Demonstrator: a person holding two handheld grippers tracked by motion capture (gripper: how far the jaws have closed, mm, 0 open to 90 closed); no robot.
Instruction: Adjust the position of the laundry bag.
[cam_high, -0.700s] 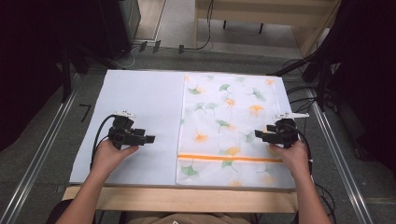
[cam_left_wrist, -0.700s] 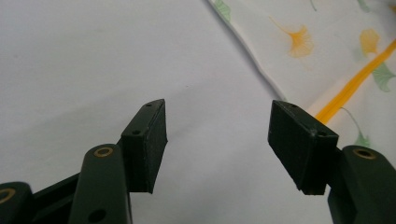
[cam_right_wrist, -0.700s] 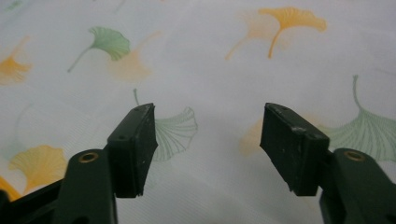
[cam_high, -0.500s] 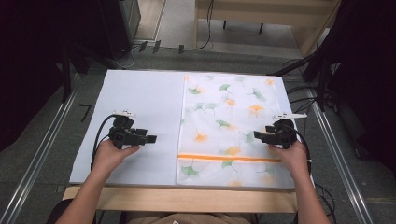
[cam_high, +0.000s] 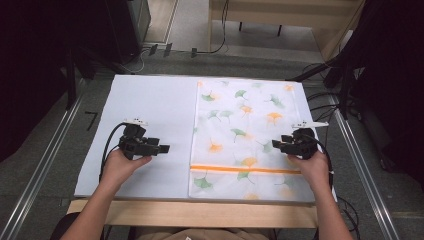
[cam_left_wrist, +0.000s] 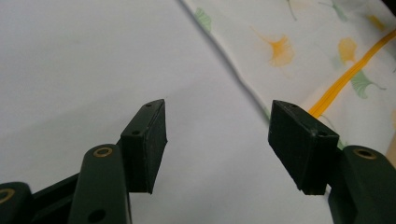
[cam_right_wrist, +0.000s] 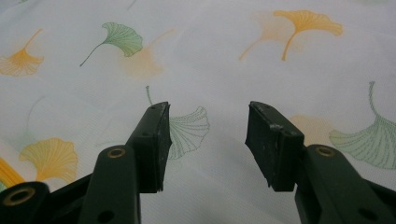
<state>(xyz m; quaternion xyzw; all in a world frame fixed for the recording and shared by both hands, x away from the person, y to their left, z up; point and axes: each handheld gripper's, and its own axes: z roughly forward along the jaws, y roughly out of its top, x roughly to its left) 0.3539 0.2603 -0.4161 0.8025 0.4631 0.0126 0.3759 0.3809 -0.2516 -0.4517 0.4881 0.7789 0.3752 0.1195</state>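
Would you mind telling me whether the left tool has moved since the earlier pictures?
No. The left tool hovers at the same spot over the white mat, equally far from the cloth's left edge.

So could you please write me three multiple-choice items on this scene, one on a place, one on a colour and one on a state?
1. Where does the leaf-print cloth lie on the table?
A. on its right half
B. on its left half
C. bunched at the far edge

2. What colour is the stripe across the cloth?
A. blue
B. orange
C. black

3. How do the jaws of the left gripper stand?
A. shut on the cloth
B. shut on nothing
C. open with nothing between them

Answers:
1 A, the high view shows it flat on the right half.
2 B, the band near the person's edge is orange.
3 C, the left gripper view shows bare table between the parted jaws.
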